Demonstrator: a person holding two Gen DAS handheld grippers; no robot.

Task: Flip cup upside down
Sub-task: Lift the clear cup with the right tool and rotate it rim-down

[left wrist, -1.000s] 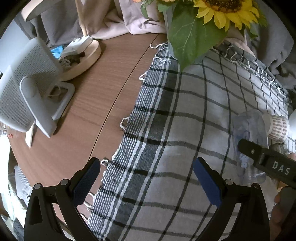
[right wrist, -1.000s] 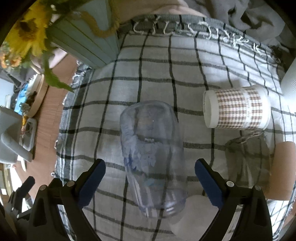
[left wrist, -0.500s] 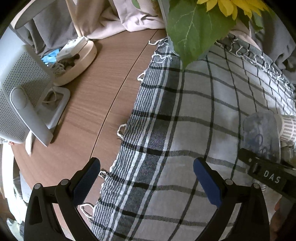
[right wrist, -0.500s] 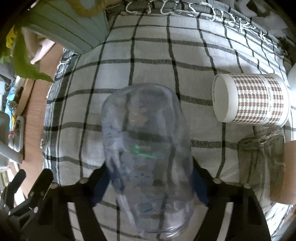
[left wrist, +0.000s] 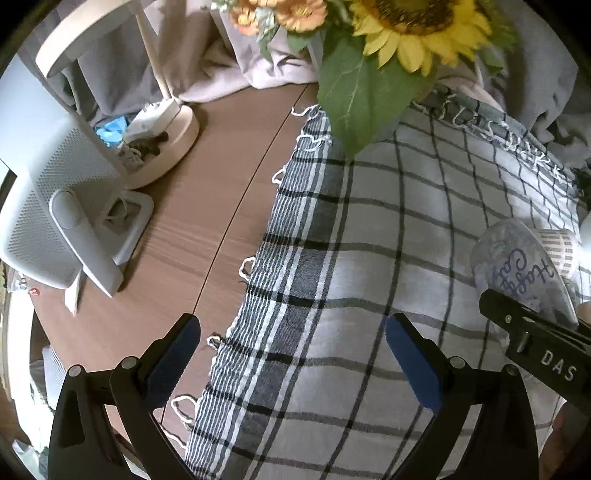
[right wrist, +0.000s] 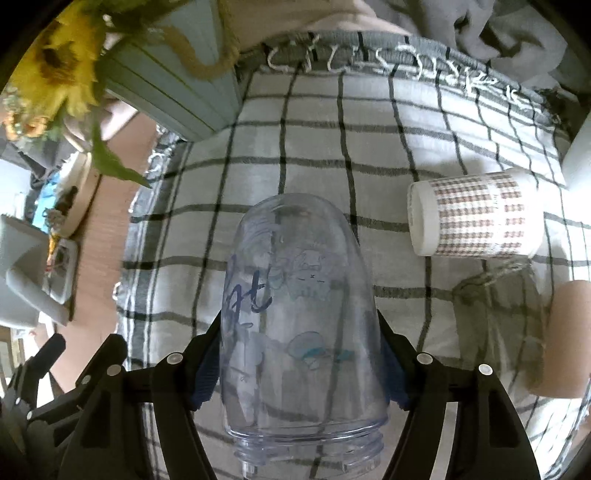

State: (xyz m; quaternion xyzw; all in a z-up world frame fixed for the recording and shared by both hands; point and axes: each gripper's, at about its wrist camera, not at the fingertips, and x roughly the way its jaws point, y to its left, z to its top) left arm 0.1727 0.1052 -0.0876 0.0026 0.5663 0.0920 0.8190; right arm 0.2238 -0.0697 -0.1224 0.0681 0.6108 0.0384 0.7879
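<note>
A clear plastic cup (right wrist: 299, 317) with blue lettering and cartoon prints is held between the blue pads of my right gripper (right wrist: 299, 365), which is shut on its sides. Its closed base points away from the camera and its threaded mouth faces the camera. It is lifted above the checked cloth (right wrist: 332, 140). In the left wrist view the cup (left wrist: 517, 266) shows at the right edge with the right gripper's black finger across it. My left gripper (left wrist: 291, 358) is open and empty, over the cloth's fringed left edge (left wrist: 258, 295).
A checked paper cup (right wrist: 476, 218) lies on its side at right, beside a tan cup (right wrist: 569, 336) and a glass jar (right wrist: 498, 325). A ribbed vase (right wrist: 173, 96) with sunflowers (left wrist: 410, 26) stands at the back. A white fan (left wrist: 55, 206) and lamp base (left wrist: 162, 147) sit on the wood table.
My right gripper closed on the clear cup and lifted it off the cloth, turning it so the lettering shows. The left gripper stayed open and shifted only slightly.
</note>
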